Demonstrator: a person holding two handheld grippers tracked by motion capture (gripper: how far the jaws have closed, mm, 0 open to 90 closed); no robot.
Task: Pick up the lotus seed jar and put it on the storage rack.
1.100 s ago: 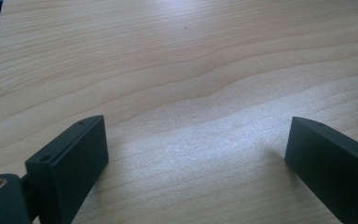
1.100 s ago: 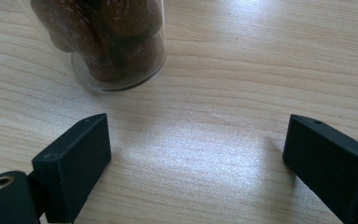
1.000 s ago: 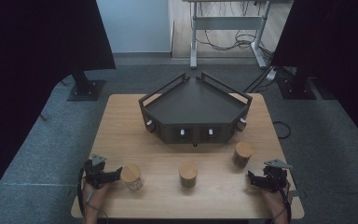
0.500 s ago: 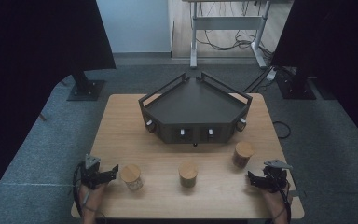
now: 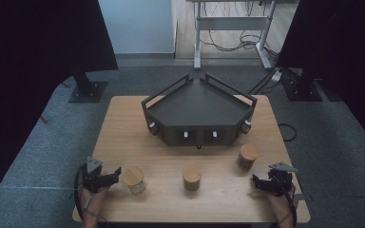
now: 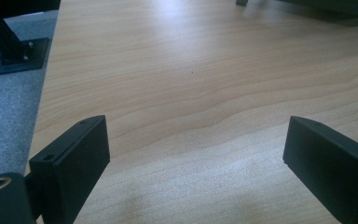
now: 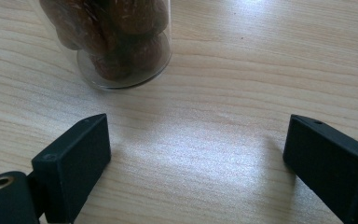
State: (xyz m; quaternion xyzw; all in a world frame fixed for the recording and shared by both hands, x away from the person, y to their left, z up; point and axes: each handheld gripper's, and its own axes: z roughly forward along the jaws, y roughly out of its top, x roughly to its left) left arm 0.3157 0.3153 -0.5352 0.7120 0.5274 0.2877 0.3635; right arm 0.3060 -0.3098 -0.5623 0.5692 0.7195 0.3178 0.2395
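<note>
Jars sit in a row on my bench (image 5: 123, 118): left jar (image 5: 134, 179) just beside my left hand-held gripper (image 5: 115, 174), right jar (image 5: 247, 156) near my right hand-held gripper (image 5: 255, 182). Both are released, jaws wide apart over bare wood.

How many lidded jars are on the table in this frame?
3, in a row in front of the black tray: left jar beside the left tongs, middle jar, right jar near the right tongs.
</note>
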